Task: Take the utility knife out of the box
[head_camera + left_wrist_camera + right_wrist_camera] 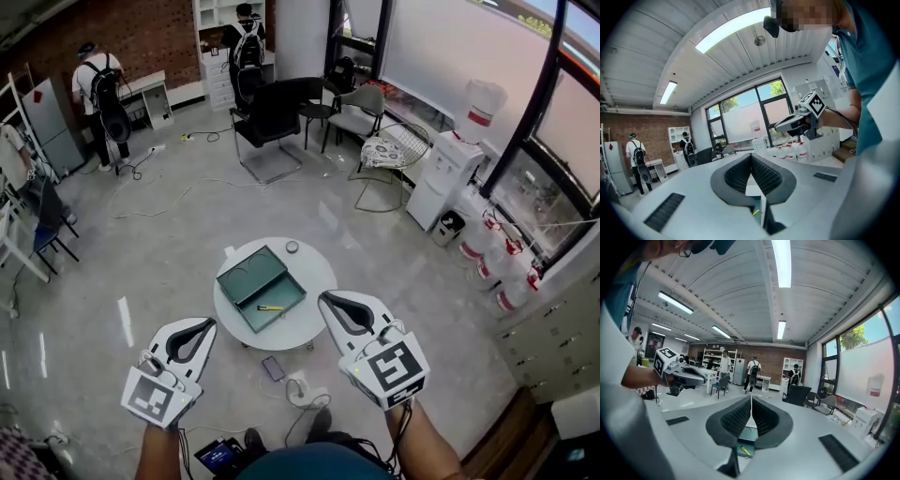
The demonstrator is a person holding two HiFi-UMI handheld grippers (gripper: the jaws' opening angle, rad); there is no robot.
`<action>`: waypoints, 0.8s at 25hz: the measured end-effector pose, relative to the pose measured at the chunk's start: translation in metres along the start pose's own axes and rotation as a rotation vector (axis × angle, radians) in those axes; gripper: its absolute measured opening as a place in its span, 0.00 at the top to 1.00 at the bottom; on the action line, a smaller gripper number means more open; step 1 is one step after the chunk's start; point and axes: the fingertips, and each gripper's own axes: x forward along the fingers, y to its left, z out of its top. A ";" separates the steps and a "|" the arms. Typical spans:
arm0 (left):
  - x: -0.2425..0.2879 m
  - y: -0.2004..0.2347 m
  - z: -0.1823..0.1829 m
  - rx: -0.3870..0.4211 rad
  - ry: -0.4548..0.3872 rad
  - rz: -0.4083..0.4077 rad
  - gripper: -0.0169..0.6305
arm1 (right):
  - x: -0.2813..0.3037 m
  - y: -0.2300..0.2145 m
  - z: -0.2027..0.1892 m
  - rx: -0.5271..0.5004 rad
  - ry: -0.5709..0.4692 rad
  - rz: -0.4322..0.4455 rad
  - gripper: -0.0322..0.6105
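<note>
Where the round white surface [319,274] stands on the floor beyond both hands, an open green box [246,274] lies on it, toward its left side. Nearer, well short of the surface, the left gripper [206,324] and the right gripper [328,300] point toward it, each with its fingers pressed together on nothing. In the box's near-right half lies the yellow utility knife [271,307], untouched. At the surface's far edge sits a small round thing [292,247], possibly a lid, though it is too small to tell.
</note>
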 end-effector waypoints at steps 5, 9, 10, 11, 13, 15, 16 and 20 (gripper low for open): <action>0.033 -0.014 -0.003 -0.005 0.036 0.064 0.95 | 0.007 -0.037 -0.018 -0.004 -0.019 0.074 0.89; 0.056 -0.027 -0.001 -0.004 0.064 0.100 0.95 | 0.007 -0.064 -0.027 -0.005 -0.039 0.121 0.89; 0.060 -0.028 -0.001 -0.001 0.072 0.107 0.95 | 0.007 -0.069 -0.028 0.002 -0.039 0.129 0.89; 0.064 -0.030 -0.001 0.001 0.079 0.113 0.95 | 0.008 -0.073 -0.030 0.008 -0.036 0.136 0.89; 0.073 -0.033 -0.003 0.007 0.093 0.116 0.95 | 0.008 -0.082 -0.033 0.017 -0.029 0.143 0.89; 0.083 -0.037 -0.003 0.015 0.103 0.110 0.95 | 0.009 -0.092 -0.037 0.025 -0.029 0.144 0.89; 0.089 -0.037 -0.003 0.017 0.106 0.106 0.95 | 0.009 -0.097 -0.038 0.030 -0.024 0.140 0.89; 0.107 -0.029 -0.011 0.013 0.113 0.078 0.95 | 0.017 -0.109 -0.049 0.054 0.001 0.128 0.89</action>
